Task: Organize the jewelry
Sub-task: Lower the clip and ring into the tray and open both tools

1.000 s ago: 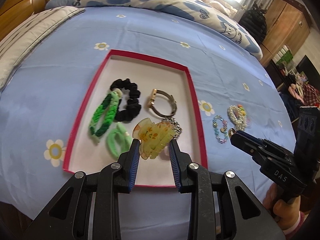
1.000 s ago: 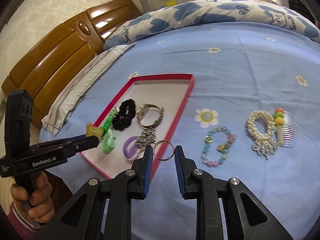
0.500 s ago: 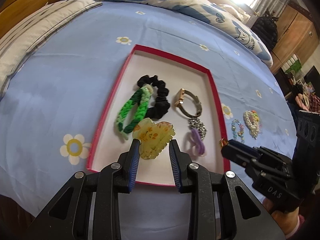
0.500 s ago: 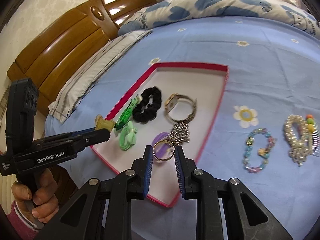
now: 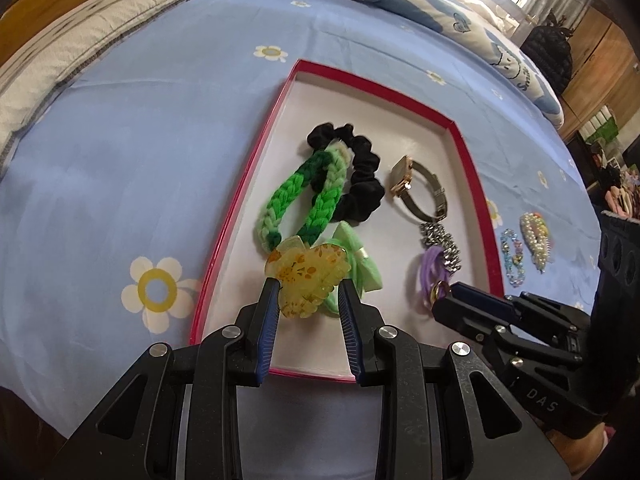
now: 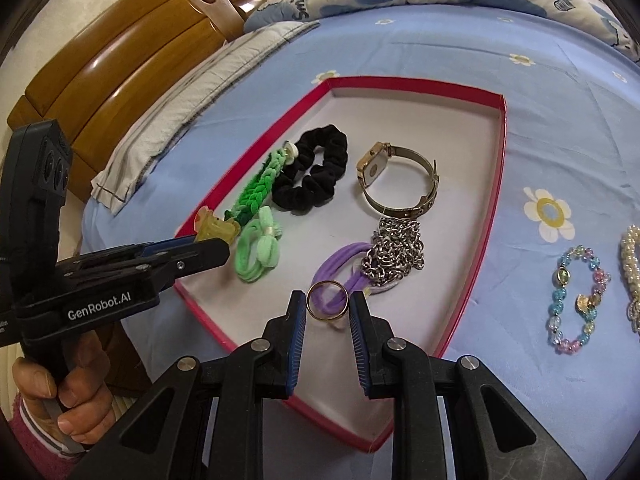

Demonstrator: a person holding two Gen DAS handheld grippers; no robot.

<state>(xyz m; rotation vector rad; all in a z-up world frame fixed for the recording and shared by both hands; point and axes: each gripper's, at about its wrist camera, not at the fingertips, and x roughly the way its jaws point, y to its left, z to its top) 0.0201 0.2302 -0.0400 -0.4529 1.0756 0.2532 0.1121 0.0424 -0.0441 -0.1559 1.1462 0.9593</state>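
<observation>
While the right hand-held gripper (image 6: 327, 309) pinches a gold ring (image 6: 327, 299) above the near end of the red-rimmed tray (image 6: 502, 128), over the purple hair tie (image 6: 340, 270), the left hand-held gripper (image 5: 308, 300) clamps a yellow claw clip (image 5: 306, 274) over the tray's near left part. Only the right view shows the clip edge-on; only the left view shows its orange flecks. A beaded bracelet (image 6: 576, 300) lies on the bed outside the tray's right rim.
</observation>
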